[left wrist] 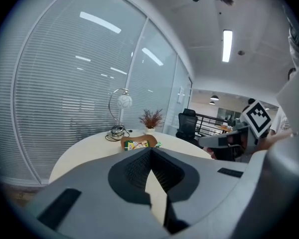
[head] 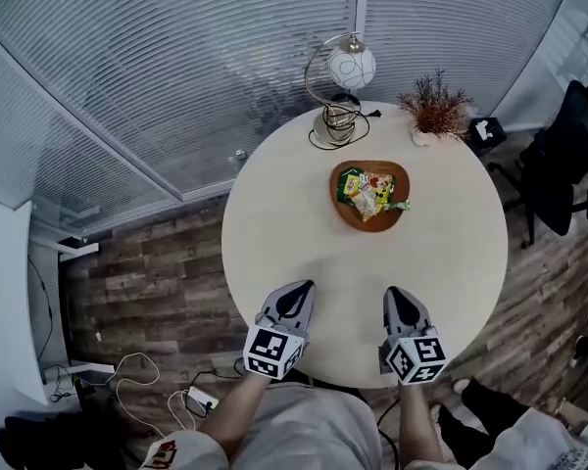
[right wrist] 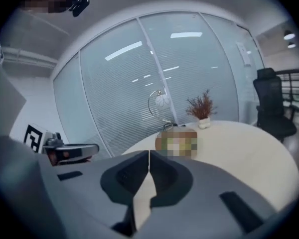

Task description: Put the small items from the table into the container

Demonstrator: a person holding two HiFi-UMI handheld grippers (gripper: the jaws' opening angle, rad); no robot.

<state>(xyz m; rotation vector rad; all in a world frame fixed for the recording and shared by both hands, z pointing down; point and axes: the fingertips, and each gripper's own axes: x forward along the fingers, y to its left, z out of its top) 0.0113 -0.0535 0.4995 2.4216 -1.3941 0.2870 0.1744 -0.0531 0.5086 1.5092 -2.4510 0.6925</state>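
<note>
left hand-held gripper (head: pixel 298 289) and right hand-held gripper (head: pixel 397 295) are both hovering over the near edge of the desk (head: pixel 274 225), jaws pressed together, gripping nothing. snack packets (head: pixel 367 192) are lying in the brown bowl (head: pixel 346 216), well ahead of both. risk, as judged: one green packet is overhanging the rim, so a careless reach forward could be knocking it back out.

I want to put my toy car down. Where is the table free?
The table is bare on the left, between the lamp and the left gripper; on the right, between the plant and the right gripper; and in front of the brown dish. The far edge is crowded.
</note>
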